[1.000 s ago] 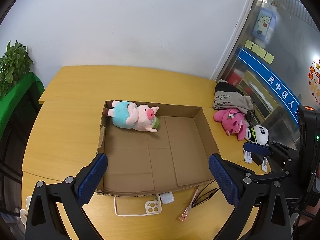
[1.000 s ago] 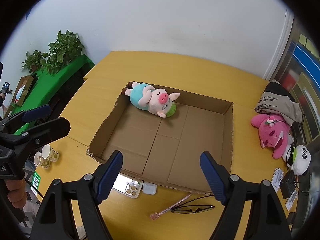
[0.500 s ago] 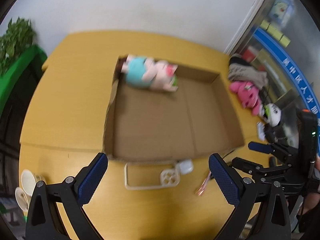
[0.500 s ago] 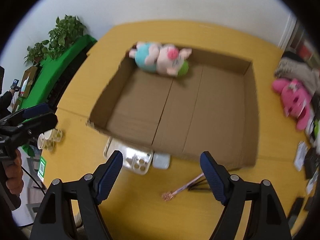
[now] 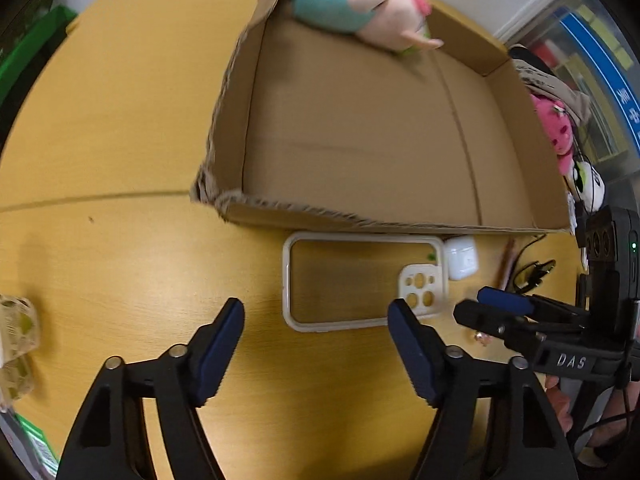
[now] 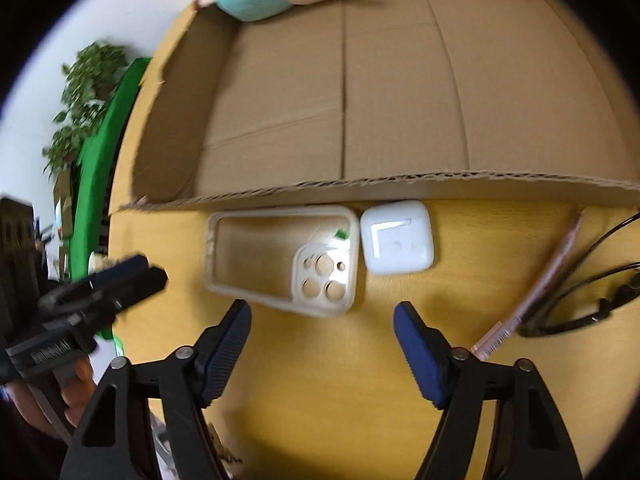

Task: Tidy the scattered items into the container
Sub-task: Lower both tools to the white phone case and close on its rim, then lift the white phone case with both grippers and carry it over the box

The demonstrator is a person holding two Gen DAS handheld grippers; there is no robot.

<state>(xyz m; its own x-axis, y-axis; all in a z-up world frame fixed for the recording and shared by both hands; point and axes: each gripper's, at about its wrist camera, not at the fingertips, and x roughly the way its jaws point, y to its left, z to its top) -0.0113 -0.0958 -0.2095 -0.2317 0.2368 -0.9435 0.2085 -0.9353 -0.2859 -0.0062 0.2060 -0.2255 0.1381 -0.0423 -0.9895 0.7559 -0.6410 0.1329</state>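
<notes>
Black hand-held gripper (image 5: 316, 322) frames, blue ribbed pads (image 5: 222, 346), silver screws.

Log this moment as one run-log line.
left gripper: open, empty | right gripper: open, empty | phone case, earbud case: outside box | pig plush: inside

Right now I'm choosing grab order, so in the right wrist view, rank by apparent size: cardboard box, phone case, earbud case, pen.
1. cardboard box, by far the largest.
2. phone case.
3. earbud case and pen: unsure; the pen looks longer but much thinner.
</notes>
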